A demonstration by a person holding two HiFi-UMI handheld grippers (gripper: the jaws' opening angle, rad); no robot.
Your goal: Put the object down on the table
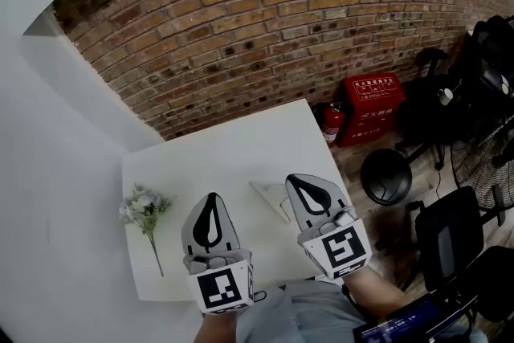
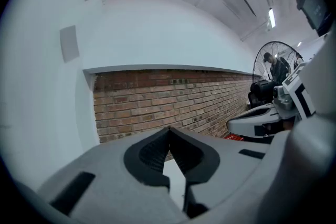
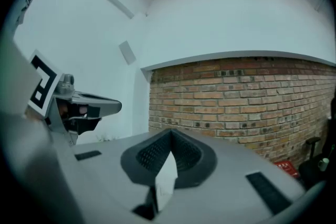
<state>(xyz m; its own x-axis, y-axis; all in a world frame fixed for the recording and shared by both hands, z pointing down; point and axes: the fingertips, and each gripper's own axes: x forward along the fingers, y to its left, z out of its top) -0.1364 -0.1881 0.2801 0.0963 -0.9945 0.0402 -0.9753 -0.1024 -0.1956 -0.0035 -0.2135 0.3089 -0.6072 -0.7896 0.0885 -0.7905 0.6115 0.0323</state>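
A small white wedge-shaped object (image 1: 271, 198) lies on the white table (image 1: 217, 161), between my two grippers and apart from both. My left gripper (image 1: 213, 196) hovers over the table's near side with its jaws shut and nothing between them; in its own view the tips (image 2: 169, 129) meet against the brick wall. My right gripper (image 1: 291, 178) is just right of the wedge, also shut and empty, its tips (image 3: 171, 131) closed together. Both grippers point level.
A bunch of pale flowers (image 1: 145, 210) lies at the table's left side. A brick wall (image 1: 265, 28) runs behind. Right of the table stand a red fire-equipment box (image 1: 371, 108), an extinguisher (image 1: 332, 123), a round black stool (image 1: 385, 177), black chairs (image 1: 450, 233) and a fan (image 1: 482, 161).
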